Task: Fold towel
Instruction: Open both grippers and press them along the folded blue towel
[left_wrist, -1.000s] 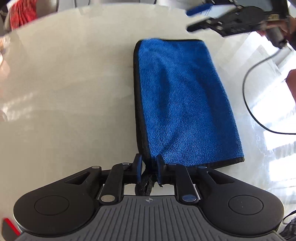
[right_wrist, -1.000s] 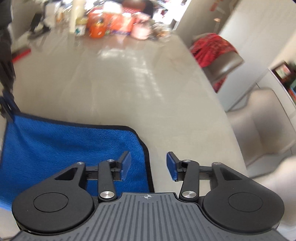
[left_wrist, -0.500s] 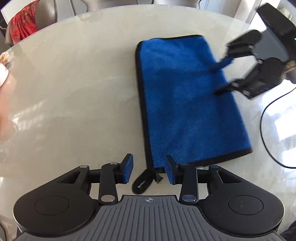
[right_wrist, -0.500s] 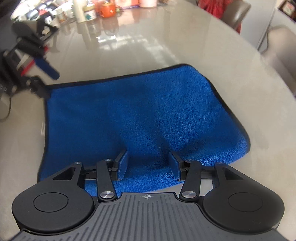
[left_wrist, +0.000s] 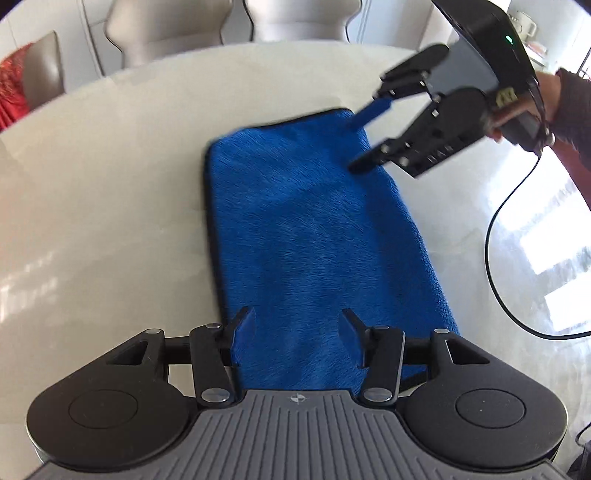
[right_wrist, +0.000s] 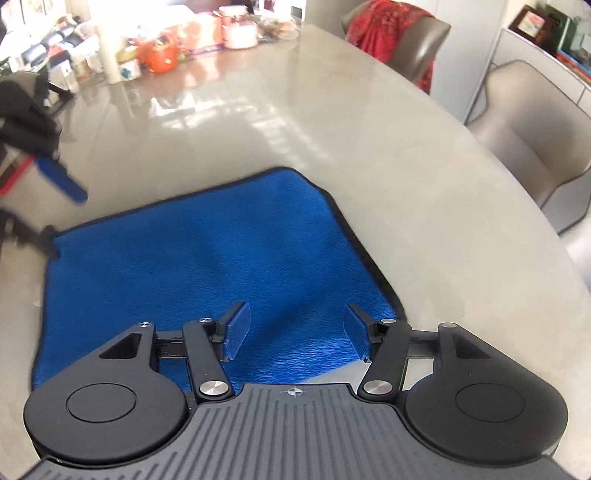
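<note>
I have the towel (left_wrist: 314, 236) lying flat in front of me as a long blue rectangle with a dark binding round its edge, so I judge at least one fold is already laid down. Its near short end sits right under my left gripper (left_wrist: 297, 338), whose jaws have just been opening; they now stand spread over the cloth with nothing pinched between them. My right gripper (right_wrist: 295, 334) is over the opposite end of the towel, its jaws also spread after widening a little, and the pile shows between the pads without being squeezed. In the left view it hangs above the far right corner, held in a hand (left_wrist: 517, 110) with a dark sleeve behind it.

What I reckon is left: one more fold, end to end, to bring the strip down to a compact square, then a press to flatten it. Neither gripper has hold of an edge yet, so that step has not begun.

The table (right_wrist: 258, 122) is a pale, glossy round top that throws back bright window light. A black cable (left_wrist: 495, 258) trails across it to the right of my left gripper. Beyond my right gripper, at the far side, stand jars and boxes (right_wrist: 177, 48), and padded chairs (right_wrist: 528, 140) ring the table, one with a red cloth (right_wrist: 384, 29) draped on it.
</note>
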